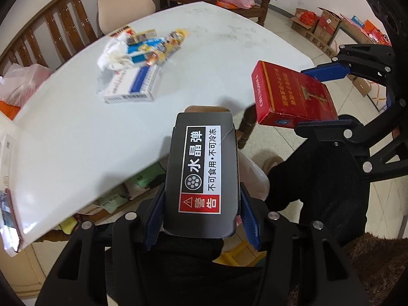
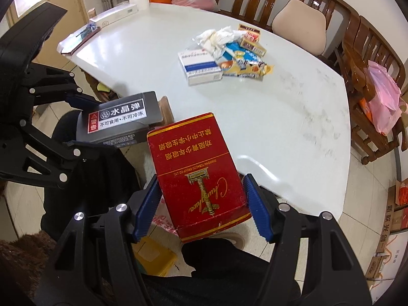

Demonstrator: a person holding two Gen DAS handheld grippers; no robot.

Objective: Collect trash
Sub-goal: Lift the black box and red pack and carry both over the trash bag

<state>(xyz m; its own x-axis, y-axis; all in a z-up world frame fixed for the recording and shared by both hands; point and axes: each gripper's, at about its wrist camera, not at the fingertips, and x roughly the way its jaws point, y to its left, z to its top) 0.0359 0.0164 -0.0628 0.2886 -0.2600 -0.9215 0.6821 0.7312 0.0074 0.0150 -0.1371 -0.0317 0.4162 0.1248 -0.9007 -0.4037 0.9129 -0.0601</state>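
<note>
from the left wrist view, the left tool [image 1: 201, 219] is clamped on a dark grey cardboard box with a white and red warning label [image 1: 201, 173], its blue pads pressing the box's two long sides, and the box hangs past the near edge of the white oval worktop [image 1: 229, 51]. to the right, the right tool [image 1: 321, 97] grips a flat red cigarette pack with gold lettering [image 1: 290, 97], also beyond the worktop's rim, over the tiled floor. a heap of crumpled white tissue, snack wrappers and a white and blue carton [image 1: 135, 58] remains on the worktop, well apart from both tools. from the right wrist view, the red pack sits between that tool's blue pads, and the grey box is held just beside it on the left. the step in hand appears to be carrying two collected pieces off toward a bin; none is clearly visible, though a yellow object [image 2: 155, 257] lies below. the next move likely calls for lowering both over a container, releasing, then returning for the heap.
</note>
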